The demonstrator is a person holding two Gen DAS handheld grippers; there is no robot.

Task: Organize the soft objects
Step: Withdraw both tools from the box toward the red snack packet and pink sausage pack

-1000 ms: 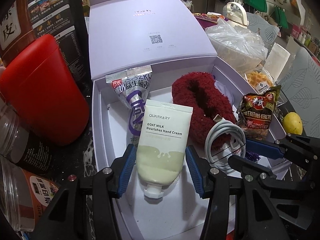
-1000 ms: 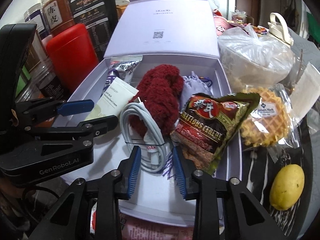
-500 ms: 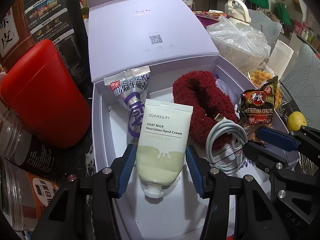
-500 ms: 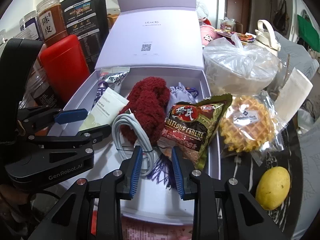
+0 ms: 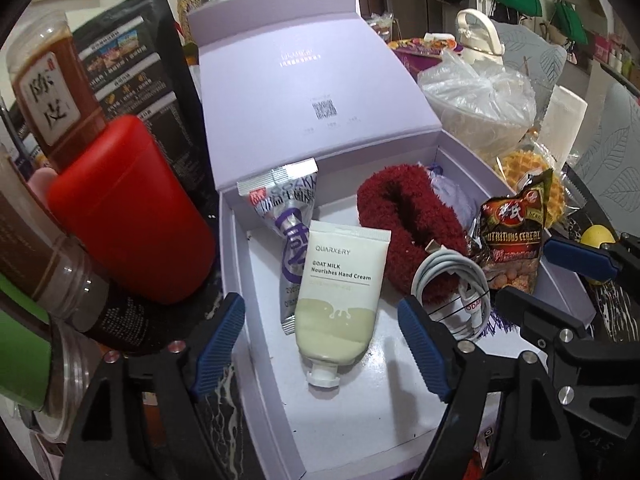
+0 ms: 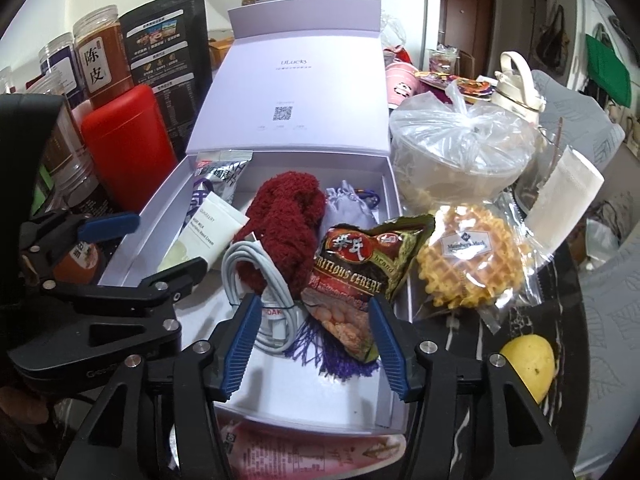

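Two tools are being held over the open lilac box (image 5: 256, 344), and both have just been opening. The left tool (image 5: 320, 344) is being held with its jaws spread well clear of the hand cream tube (image 5: 340, 296), which is lying between them on the box floor, cap toward the tool, untouched. The right tool (image 6: 316, 344) is being held apart too, with nothing pressed: the white cable coil (image 6: 260, 280) and the lower corner of the cereal packet (image 6: 356, 276) are sitting between its pads, over a purple tassel (image 6: 340, 356).

Several risks are being judged from here. The cereal packet is being propped on the box's right wall, half in and half out, so a nudge from the right tool could be tipping it onto the tabletop toward the waffle bag (image 6: 468, 256). The cable or tassel could be snagged on a pad and dragged out as the tool is being withdrawn. The red fuzzy sock (image 5: 404, 224) is lying further back in the box, beyond both tools, beside the tube and against the cable. With the two tools being worked so close together, a collision is also being risked.
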